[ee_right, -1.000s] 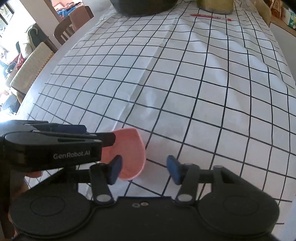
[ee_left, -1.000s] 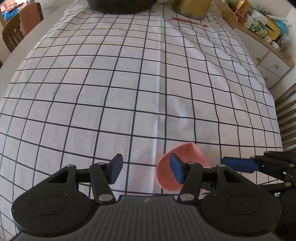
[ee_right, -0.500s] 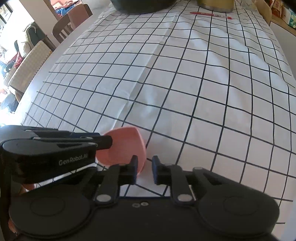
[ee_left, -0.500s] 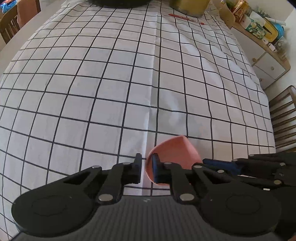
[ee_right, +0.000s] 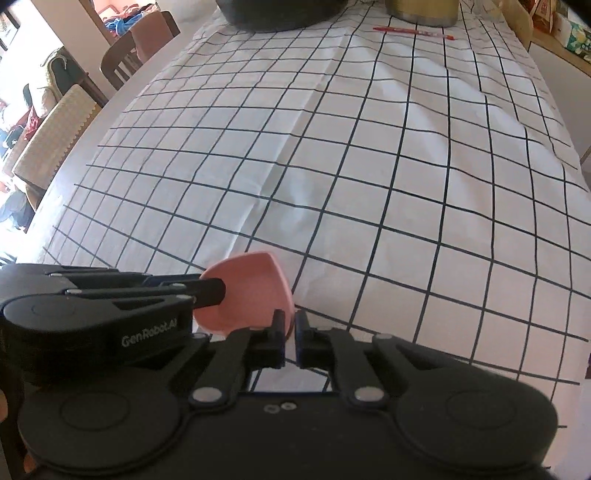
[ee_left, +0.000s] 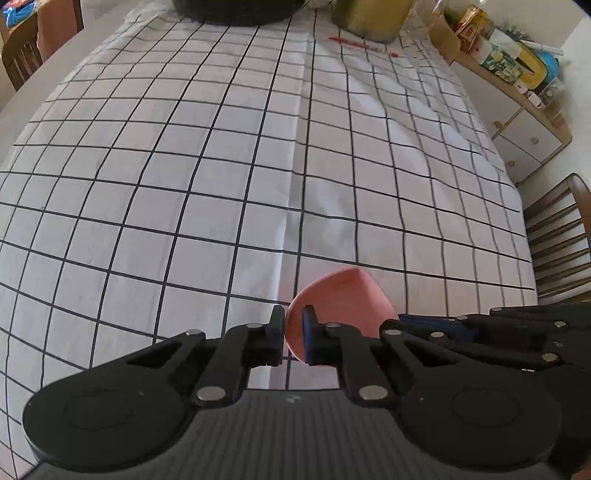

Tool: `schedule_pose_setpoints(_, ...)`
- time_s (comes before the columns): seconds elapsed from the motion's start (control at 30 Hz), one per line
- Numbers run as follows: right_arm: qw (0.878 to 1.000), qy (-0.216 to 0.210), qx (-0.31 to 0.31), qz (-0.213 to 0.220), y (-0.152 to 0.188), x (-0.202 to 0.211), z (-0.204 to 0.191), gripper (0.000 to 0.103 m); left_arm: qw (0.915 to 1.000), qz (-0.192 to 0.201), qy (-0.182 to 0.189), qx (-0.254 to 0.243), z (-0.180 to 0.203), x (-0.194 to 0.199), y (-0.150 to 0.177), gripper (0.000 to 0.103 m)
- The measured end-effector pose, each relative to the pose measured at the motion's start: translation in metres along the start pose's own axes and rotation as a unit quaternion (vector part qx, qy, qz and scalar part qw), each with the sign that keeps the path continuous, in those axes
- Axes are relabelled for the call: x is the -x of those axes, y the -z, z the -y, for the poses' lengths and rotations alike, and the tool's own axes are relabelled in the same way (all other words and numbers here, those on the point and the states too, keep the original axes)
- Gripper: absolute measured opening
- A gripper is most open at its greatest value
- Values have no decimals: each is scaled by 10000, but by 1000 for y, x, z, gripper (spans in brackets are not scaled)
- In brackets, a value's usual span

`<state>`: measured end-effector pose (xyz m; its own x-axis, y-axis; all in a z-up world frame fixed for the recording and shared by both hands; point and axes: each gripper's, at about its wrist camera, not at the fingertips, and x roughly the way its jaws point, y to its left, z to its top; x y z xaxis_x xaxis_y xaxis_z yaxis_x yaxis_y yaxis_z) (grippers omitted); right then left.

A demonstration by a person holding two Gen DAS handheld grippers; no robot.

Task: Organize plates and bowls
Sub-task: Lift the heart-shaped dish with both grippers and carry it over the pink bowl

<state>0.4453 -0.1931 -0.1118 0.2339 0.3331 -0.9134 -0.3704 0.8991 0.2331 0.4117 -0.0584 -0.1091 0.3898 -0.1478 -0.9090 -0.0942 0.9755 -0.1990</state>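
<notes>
White cloth ruled with a thin black grid covers the tablecloth [ee_left: 221,166], creased down its middle and rumpled toward the right. At the lower centre of both views sits a small pink bowl [ee_left: 343,299], smooth and matte, with a rim that narrows to a soft point.

The left gripper [ee_left: 293,336], of matte black plastic with ribbed housing and silver pivot pins, is clamped on the bowl's left rim. The right gripper [ee_right: 290,338] pinches the opposite rim, its jaws drawn nearly together on the thin wall.

At the top edge stand a dark round pot [ee_right: 280,14] and a dull metal container [ee_left: 369,18], with a red pen [ee_right: 413,32] lying before the latter.

Only the left view shows the cream sideboard [ee_left: 524,125] piled with colourful packets at upper right and a slatted wooden chair [ee_left: 557,236] at right. Only the right view shows the padded beige chair [ee_right: 55,136] at left.
</notes>
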Motion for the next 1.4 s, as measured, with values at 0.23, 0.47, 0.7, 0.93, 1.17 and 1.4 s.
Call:
schedule_pose_setpoints(0.23,9999,43,-34,112,7,28,-7,3,9999,85,32,-137,10,30,8,10)
schedule_pose_setpoints(0.47,9994,129,-100,292,18,63,-14,3,9993,237,176,-226,21,64,20,10)
schedule_pose_setpoints(0.7,9985,200,-191,474,37,101,-22,3,9984,284,309,-370,31,98,37,10)
schedule_pose_setpoints(0.93,9971,306,-275,633,62,137,-35,3,9971,332,421,-537,40,132,58,10)
schedule_pose_setpoints(1.17,9950,404,-433,806,91,167,-46,3,9948,385,576,-751,49,163,80,10)
schedule_pose_setpoints(1.4,9924,515,-626,922,127,190,-52,3,9923,290,712,-968,58,179,112,10)
